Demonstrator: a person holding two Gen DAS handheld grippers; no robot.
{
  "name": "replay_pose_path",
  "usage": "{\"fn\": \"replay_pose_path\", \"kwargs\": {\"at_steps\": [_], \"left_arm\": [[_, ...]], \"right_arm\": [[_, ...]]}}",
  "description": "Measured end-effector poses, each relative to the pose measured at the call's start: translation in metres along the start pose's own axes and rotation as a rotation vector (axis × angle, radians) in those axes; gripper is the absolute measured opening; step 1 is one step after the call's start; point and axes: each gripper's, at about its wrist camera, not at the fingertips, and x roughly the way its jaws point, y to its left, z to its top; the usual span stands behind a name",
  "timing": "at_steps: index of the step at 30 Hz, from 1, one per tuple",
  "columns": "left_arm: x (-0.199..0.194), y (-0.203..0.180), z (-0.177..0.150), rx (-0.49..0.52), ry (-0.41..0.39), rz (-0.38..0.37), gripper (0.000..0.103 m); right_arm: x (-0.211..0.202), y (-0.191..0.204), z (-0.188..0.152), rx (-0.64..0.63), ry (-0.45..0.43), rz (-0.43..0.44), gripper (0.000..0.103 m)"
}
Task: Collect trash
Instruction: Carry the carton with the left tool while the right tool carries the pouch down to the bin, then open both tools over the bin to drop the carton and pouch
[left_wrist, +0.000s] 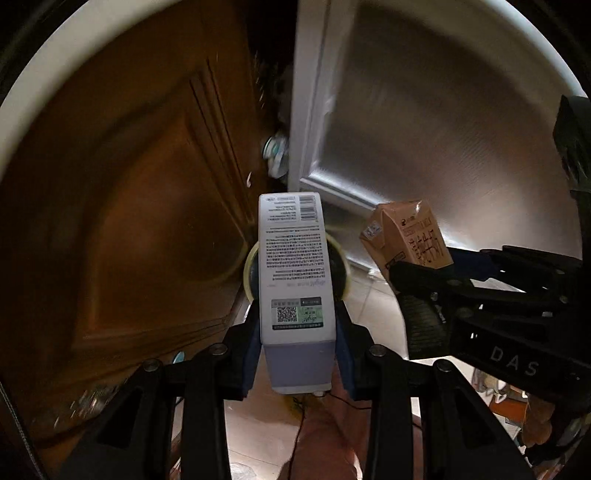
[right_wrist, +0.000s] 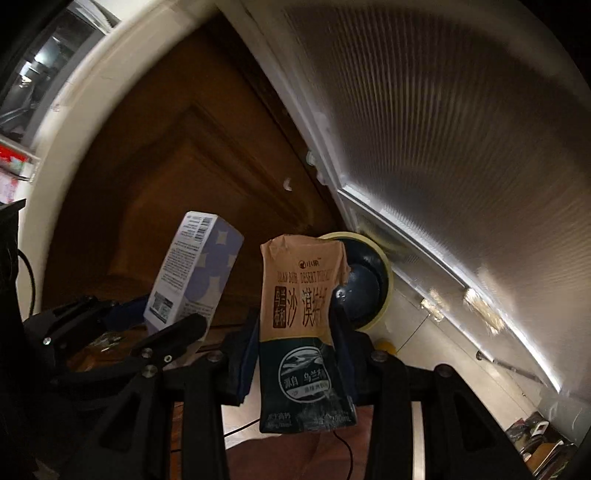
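Nearest the lens, the left gripper clamps a white and lilac carton upright between its blue pads, while the right gripper likewise grips a dented brown and dark green drink carton. Both cartons hang above a round yellow-rimmed bin on the pale floor, between a brown wooden door and a white ribbed panel.
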Motion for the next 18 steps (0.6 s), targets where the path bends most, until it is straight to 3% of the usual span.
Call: {"fn": "replay_pose_path", "kwargs": {"at_steps": [3, 7, 9, 18], "left_arm": [[0.027, 0.005, 0.012, 0.008, 0.008, 0.028, 0.035], [0.051, 0.011, 0.020, 0.018, 0.009, 0.056, 0.050], [0.057, 0.015, 0.025, 0.025, 0.001, 0.077, 0.051], [0.035, 0.019, 0.030, 0.027, -0.059, 0.068, 0.051]], "right_arm": [[0.031, -0.012, 0.008, 0.019, 0.023, -0.011, 0.040], [0.060, -0.024, 0.017, 0.035, 0.042, -0.013, 0.040], [0.068, -0.027, 0.021, 0.035, 0.037, -0.025, 0.042], [0.066, -0.025, 0.026, 0.026, 0.062, -0.008, 0.044]]}}
